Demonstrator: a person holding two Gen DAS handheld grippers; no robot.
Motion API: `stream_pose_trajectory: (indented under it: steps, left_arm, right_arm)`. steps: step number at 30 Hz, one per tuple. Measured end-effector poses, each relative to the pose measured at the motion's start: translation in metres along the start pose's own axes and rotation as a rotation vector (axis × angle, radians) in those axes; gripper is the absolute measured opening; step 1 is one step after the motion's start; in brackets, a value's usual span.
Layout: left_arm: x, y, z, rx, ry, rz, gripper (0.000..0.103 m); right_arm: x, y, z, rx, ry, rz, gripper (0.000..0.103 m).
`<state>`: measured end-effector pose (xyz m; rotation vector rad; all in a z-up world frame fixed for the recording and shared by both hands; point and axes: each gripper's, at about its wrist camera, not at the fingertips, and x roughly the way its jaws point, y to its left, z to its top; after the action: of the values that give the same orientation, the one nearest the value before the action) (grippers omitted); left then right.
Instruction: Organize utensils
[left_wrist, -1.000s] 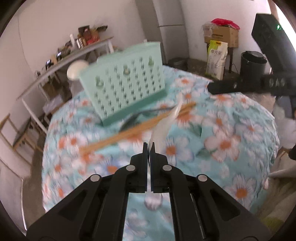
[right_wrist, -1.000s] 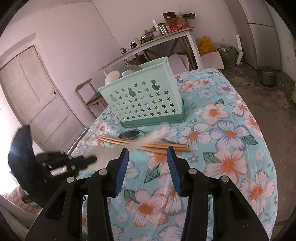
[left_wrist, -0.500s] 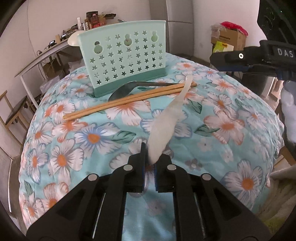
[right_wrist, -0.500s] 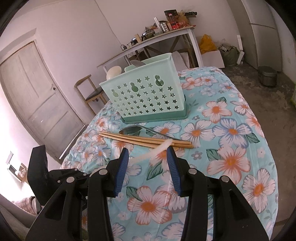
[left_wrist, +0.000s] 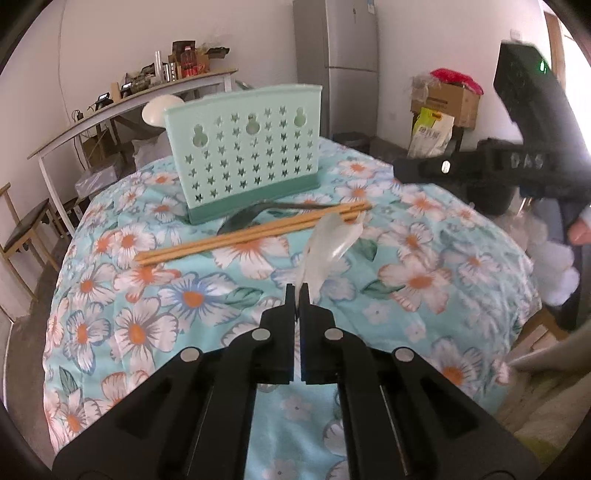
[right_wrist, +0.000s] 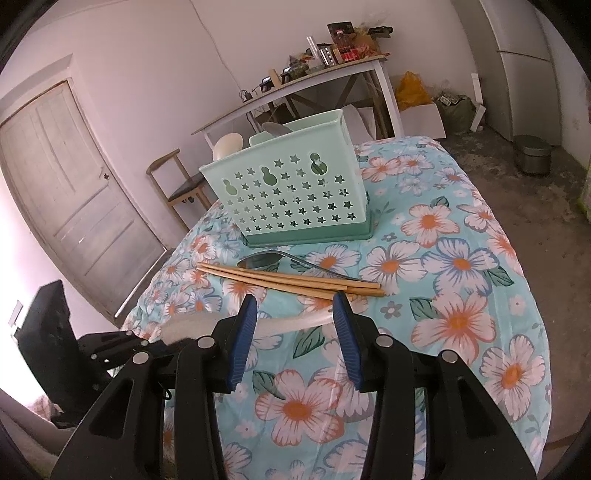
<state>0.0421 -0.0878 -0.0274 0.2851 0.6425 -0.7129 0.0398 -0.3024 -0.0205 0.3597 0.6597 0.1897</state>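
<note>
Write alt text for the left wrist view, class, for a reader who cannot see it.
The left claw, shut, holds a white plastic spoon above a floral tablecloth. Beyond lie wooden chopsticks and a metal spoon before a mint utensil basket.

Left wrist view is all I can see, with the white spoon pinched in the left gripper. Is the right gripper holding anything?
Observer: No. The right gripper is open, with nothing between its blue pads. The white spoon lies beyond them, not in them.
Operator: Is anything in the caddy?
Observer: Yes. A metal utensil sticks up above the rim of the caddy on its far side, which the front wall hides from you.
Operator: What is past the table on the left gripper's side?
Observer: A closed white door in the wall.
</note>
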Motion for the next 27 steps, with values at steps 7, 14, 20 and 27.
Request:
stream_pose_trajectory:
  steps: [7,14,20,27]
  left_arm:
    - [-0.006,0.006,0.005,-0.035,-0.007,-0.078,0.001]
    - [0.001,0.014,0.002,-0.045,0.053,-0.164,0.001]
    - [0.016,0.027,-0.008,-0.104,0.113,-0.172,0.002]
    - [0.026,0.037,-0.016,-0.173,0.139,-0.172,0.006]
  right_arm:
    - [-0.006,0.000,0.002,0.003,-0.013,-0.010,0.042]
    - [-0.005,-0.001,0.000,0.006,-0.011,-0.007,0.042]
    - [-0.002,0.001,-0.002,0.002,0.000,-0.001,0.042]
    - [-0.003,0.002,-0.003,0.002,-0.002,-0.001,0.042]
